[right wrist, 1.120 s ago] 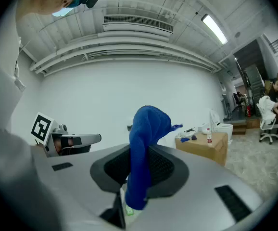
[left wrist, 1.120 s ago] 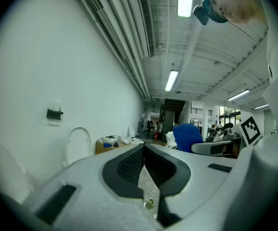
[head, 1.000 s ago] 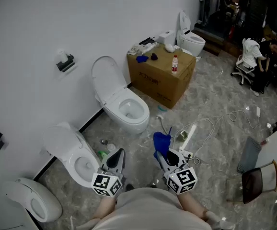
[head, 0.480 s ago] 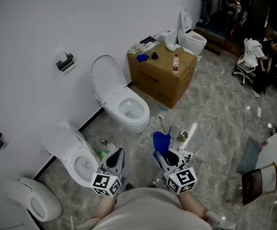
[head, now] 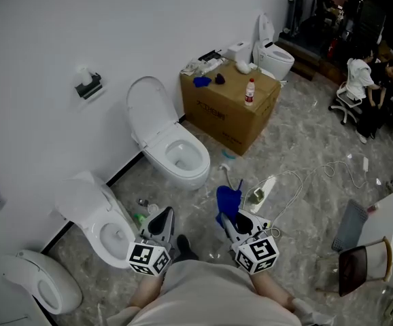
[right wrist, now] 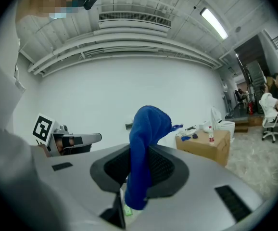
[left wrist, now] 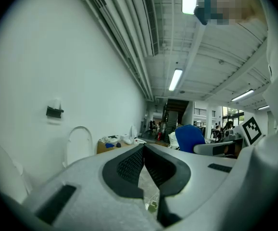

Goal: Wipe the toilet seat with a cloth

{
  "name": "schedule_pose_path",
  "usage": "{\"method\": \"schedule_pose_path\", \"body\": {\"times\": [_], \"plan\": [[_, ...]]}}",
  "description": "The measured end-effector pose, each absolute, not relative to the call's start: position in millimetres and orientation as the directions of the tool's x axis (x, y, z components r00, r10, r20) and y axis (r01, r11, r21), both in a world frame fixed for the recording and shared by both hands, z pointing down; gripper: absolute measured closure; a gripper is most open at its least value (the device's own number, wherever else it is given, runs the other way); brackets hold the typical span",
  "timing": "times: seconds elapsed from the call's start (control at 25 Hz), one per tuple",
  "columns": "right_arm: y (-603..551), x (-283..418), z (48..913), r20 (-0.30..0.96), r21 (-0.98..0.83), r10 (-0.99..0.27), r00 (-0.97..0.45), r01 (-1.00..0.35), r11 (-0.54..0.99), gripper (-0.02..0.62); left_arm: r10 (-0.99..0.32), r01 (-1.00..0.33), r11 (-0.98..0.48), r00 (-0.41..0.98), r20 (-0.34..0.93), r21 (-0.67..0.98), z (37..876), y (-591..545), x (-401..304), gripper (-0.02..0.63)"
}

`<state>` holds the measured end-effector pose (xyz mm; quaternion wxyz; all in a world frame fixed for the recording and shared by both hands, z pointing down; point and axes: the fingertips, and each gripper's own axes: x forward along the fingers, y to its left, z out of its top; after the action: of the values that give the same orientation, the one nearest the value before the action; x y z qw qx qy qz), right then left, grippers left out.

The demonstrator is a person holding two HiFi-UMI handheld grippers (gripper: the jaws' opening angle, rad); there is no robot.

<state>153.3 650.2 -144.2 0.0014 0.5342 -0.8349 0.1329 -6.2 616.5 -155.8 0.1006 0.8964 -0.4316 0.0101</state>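
Above the grey marbled floor (head: 298, 148), the right gripper (head: 226, 217) is clamped on a blue fabric cloth (head: 228, 199) that stands up between its jaws. The left gripper (head: 164, 217) has its jaws together on nothing, near a white ceramic toilet (head: 88, 209); cloth and toilet are apart.

Ahead the grey marble floor (head: 298, 148) lies open; a white ceramic toilet (head: 183, 156) blocks the left, with a brown cardboard box (head: 227, 107) beyond it.

grey marbled floor (head: 305, 138) of a test room: a row of white toilets (head: 176, 156) stands along the wall, with a cardboard box (head: 227, 111) just beside the open-lidded one. white cables (head: 300, 176) loop over the tiles, well apart from a chair (head: 360, 267) at right.
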Motion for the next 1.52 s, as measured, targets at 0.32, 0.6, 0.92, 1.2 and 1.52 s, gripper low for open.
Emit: {"method": "schedule_pose_path", "body": {"times": [0.32, 0.6, 0.92, 1.2, 1.52], "plan": [[556, 148, -122, 0.184, -0.215, -0.887, -0.423, -0.898, 0.383, 0.523, -0.758, -0.761, -0.617, 0.643, 0.108, 0.2, -136, 521, -9, 0.601], [415, 128, -90, 0.229, -0.229, -0.883, -0.41, -0.904, 0.361, 0.523, -0.725, -0.739, -0.632, 0.67, 0.157, 0.235, -97, 365, -23, 0.601], [252, 102, -63, 0.278, -0.216, -0.874, -0.398, -0.913, 0.347, 0.523, -0.722, -0.748, -0.621, 0.662, 0.201, 0.232, -77, 209, -68, 0.601], [165, 106, -12, 0.343, -0.232, -0.825, -0.449, -0.892, 0.389, 0.523, -0.75, -0.797, -0.552, 0.602, 0.272, 0.244, -31, 152, -79, 0.601], [110, 101, 70, 0.443, -0.279, -0.717, -0.538, -0.843, 0.46, 0.523, -0.776, -0.853, -0.442, 0.518, 0.359, 0.276, 46, 120, -76, 0.601]]}}
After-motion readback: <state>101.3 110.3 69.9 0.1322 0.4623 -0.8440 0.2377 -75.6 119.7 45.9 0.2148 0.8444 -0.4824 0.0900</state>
